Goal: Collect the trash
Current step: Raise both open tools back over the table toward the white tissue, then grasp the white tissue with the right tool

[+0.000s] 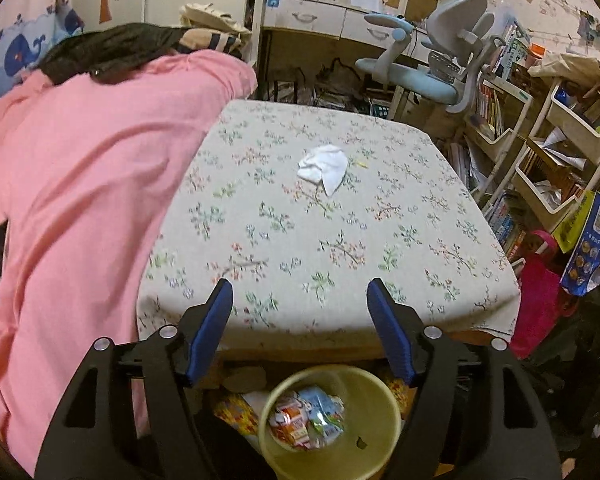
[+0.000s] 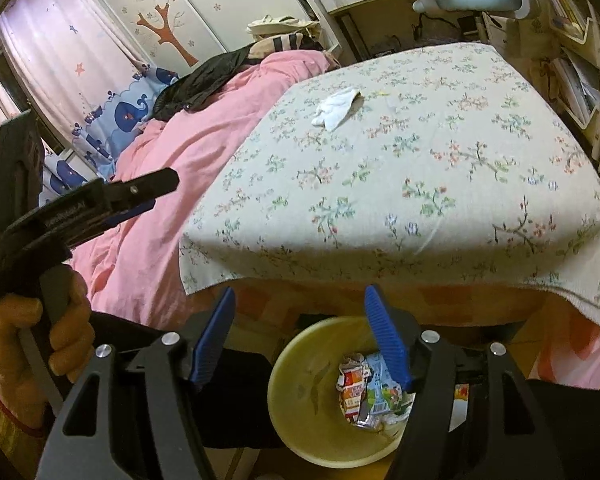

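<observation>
A: Nearest the camera, what do you see?
B: The left gripper (image 1: 300, 300), black with blue pads. Its jaws stand open and nothing is between them. Below it is the round yellow plastic bin (image 1: 384, 424), with colourful wrappers (image 1: 306, 420) inside.
A: And the right gripper (image 2: 300, 304)?
B: It is also open and empty, above the same bin.
A: Where is the trash?
B: A crumpled white tissue (image 1: 323, 167) lies on the bench with the flowered cloth (image 1: 340, 240), on its far part, well apart from both grippers. A pink blanket (image 1: 80, 200) is at the left of the bench.
</observation>
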`<state>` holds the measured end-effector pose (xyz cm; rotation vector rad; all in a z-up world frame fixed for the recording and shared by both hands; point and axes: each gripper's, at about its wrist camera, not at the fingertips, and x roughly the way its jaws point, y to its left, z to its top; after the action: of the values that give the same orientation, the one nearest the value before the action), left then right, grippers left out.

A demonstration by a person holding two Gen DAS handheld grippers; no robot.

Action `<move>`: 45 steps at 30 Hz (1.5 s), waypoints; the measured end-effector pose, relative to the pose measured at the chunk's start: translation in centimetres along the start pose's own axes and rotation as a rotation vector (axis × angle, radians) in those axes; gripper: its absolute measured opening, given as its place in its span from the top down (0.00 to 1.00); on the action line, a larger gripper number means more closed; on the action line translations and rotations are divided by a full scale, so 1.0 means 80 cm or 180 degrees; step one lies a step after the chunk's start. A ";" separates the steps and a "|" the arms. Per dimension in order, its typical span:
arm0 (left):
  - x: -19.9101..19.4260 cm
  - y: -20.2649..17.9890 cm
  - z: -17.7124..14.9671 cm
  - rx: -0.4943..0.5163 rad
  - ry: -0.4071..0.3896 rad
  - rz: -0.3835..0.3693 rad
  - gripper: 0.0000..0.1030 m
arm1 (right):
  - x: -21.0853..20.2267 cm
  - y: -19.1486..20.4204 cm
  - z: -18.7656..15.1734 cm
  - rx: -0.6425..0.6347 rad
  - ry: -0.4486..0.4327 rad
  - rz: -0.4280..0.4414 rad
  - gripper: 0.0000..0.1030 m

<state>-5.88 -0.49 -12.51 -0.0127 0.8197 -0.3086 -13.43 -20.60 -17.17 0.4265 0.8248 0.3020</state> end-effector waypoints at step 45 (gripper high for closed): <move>0.061 0.075 0.084 -0.0564 -0.0224 0.0212 0.18 | 0.249 -0.060 0.258 0.0428 0.0180 -0.0335 0.94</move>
<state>3.66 3.17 -12.20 -0.1607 0.7740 -0.1711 15.53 -21.57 -19.82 0.4999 0.9229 0.1620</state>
